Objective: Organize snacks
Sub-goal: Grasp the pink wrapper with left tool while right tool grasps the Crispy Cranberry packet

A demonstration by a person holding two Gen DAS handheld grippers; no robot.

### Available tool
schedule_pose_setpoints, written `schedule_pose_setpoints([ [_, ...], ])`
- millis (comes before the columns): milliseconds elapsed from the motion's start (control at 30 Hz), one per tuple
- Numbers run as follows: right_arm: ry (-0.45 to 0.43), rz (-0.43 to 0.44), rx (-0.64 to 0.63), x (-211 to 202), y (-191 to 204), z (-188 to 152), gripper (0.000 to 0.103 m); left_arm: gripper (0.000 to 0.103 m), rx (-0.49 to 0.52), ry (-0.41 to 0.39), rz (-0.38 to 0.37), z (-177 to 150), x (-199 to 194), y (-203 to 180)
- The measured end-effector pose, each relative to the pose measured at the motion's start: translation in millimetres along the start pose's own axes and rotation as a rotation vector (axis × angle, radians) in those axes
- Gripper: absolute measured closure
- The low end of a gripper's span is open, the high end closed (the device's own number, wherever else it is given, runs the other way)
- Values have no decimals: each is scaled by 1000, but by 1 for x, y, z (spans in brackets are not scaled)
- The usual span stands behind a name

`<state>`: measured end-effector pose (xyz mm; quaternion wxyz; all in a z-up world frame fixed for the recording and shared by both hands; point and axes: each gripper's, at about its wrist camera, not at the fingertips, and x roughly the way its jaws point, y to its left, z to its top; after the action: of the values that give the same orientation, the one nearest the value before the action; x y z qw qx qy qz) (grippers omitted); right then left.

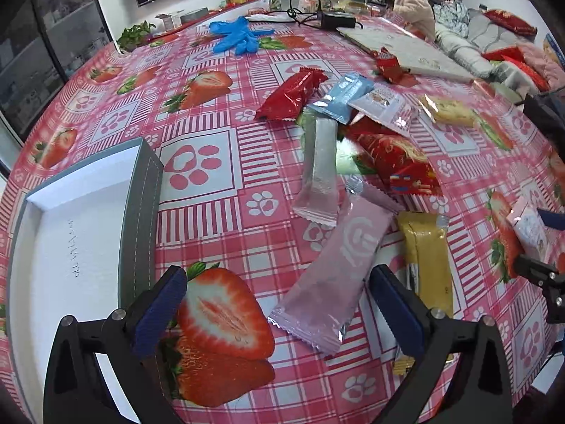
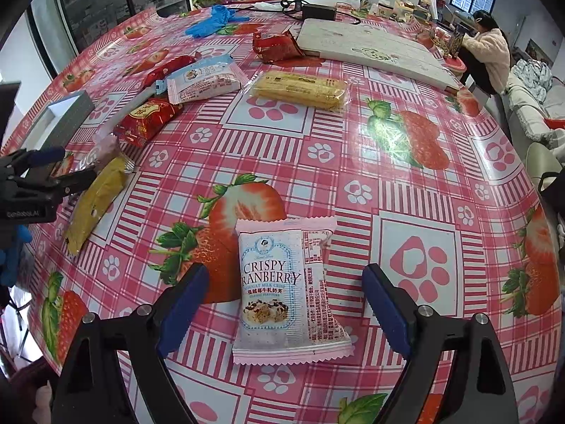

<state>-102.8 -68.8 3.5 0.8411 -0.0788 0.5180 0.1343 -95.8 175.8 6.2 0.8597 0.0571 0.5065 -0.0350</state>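
The snacks are scattered on the strawberry tablecloth (image 1: 219,162) to the right of the empty box (image 1: 70,233), which is presumably where they are meant to be gathered. The left gripper (image 1: 279,304) is held wide open, with the near end of the pink packet (image 1: 335,261) lying between its fingers, unpinched. The right gripper (image 2: 284,304) is likewise spread wide around the cranberry packet (image 2: 286,293), farthest from the box. Bare cloth is left around that packet; the box's near wall must be cleared.
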Motion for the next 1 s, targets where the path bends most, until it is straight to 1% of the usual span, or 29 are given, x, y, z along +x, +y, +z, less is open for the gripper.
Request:
schedule_pose_setpoints([
  [67,4,6,-16,4,4,0,0,0,55,-7,-6,0,-1,-15],
  [133,-6,-3,-16,6,8,0,0,0,107,-28,-14,2,-1,-31],
  [200,-4,-7,-6,8,8,2,0,0,124,-37,-54,5,2,-41],
  [233,-2,-7,-5,9,8,2,0,0,115,-36,-77,7,5,-41],
  [267,-1,-6,-7,9,8,2,0,0,91,-25,-117,8,8,-37],
  [300,-2,-5,-10,9,9,2,0,0,76,-34,-121,9,9,-35],
  [367,-3,-1,-15,9,8,3,0,0,83,-45,-116,9,7,-37],
  [467,-16,0,-16,9,8,3,0,0,82,-39,-117,8,6,-36],
  [533,-22,1,-12,10,8,4,0,0,79,-22,-112,9,5,-36],
  [600,-10,-1,-8,11,8,6,0,0,67,-5,-100,10,6,-37],
  [633,1,-1,-8,11,7,8,0,2,59,1,-98,10,5,-38],
  [700,29,-8,7,12,8,10,0,10,51,-3,-99,8,1,-40],
  [733,37,-13,15,12,8,10,0,22,51,-11,-102,6,-2,-42],
  [767,38,-17,18,10,10,10,5,44,52,-24,-106,3,-8,-43],
  [800,30,-16,17,7,11,8,15,59,55,-32,-108,3,-10,-44],
  [833,20,-16,15,4,12,7,21,76,53,-31,-120,1,-13,-44],
  [867,13,-15,15,2,13,6,40,77,32,-26,-146,-1,-15,-42],
  [900,6,-16,20,-2,13,5,63,77,3,-26,-174,-4,-17,-38],
  [1000,8,32,66,-6,8,3,63,77,-52,-38,-187,-13,-26,-29],
])
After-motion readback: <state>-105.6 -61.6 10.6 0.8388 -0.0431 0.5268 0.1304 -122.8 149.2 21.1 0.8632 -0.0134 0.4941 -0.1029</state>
